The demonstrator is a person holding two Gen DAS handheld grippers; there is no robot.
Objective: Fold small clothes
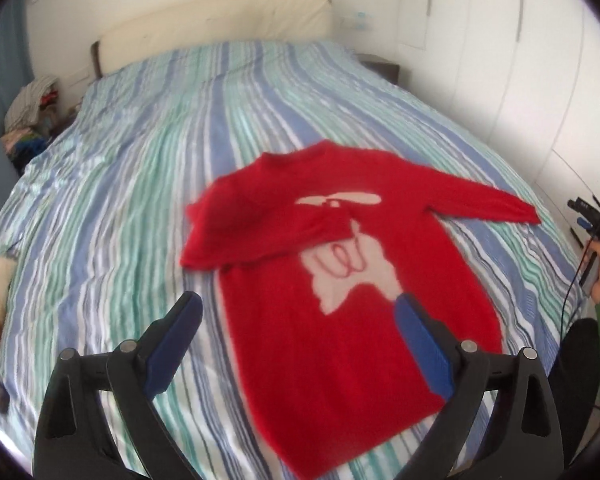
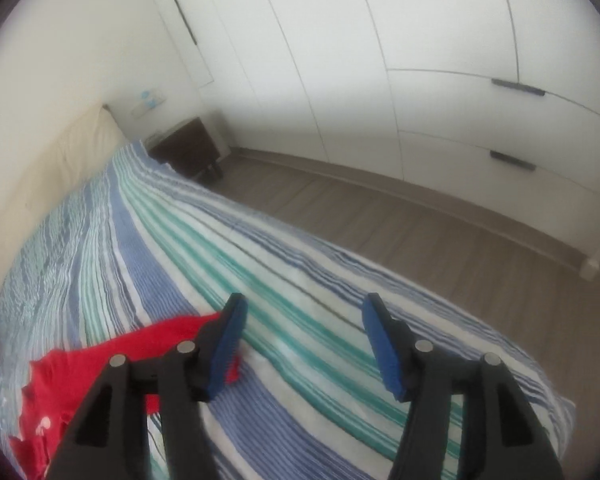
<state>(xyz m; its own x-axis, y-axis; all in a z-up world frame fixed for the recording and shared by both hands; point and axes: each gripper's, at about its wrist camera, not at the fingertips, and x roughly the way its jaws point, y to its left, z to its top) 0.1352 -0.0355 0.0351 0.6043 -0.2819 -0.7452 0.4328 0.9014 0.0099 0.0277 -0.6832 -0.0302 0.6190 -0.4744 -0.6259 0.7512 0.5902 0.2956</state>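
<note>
Red and fuzzy, the small sweater (image 1: 340,280) lies flat on the bed (image 1: 140,160), chest up, with a pale pink design across its front. One sleeve is folded in over the chest, its cuff resting near the middle of the design; the other sleeve (image 1: 496,200) stretches straight out to the side. The neck points toward the headboard (image 1: 216,28) and the hem lies nearest the left wrist camera.

The left gripper (image 1: 296,312) hangs above the lower half of the sweater with its blue-padded fingers (image 1: 420,344) spread wide and nothing between them. The right gripper (image 2: 304,320) hangs over bare bedcover just beside the outstretched sleeve end (image 2: 204,332), its fingers equally wide apart and gripping nothing. In the left wrist view the right gripper's body (image 1: 596,216) shows at the far edge, held in a hand.

A bedcover striped in blue, teal and white covers the whole bed, slightly rumpled. The headboard is cream and padded. A heap of mixed clothes (image 1: 32,112) sits beside the bed near its head, and a dark wooden nightstand (image 2: 188,152) stands on the opposite side. White wardrobe doors (image 2: 420,40) with dark bar handles line the wall past a strip of grey-brown wood floor (image 2: 420,232). A small plate with blue marks (image 2: 150,100) sits on the wall above the nightstand; nothing on it can be read.
</note>
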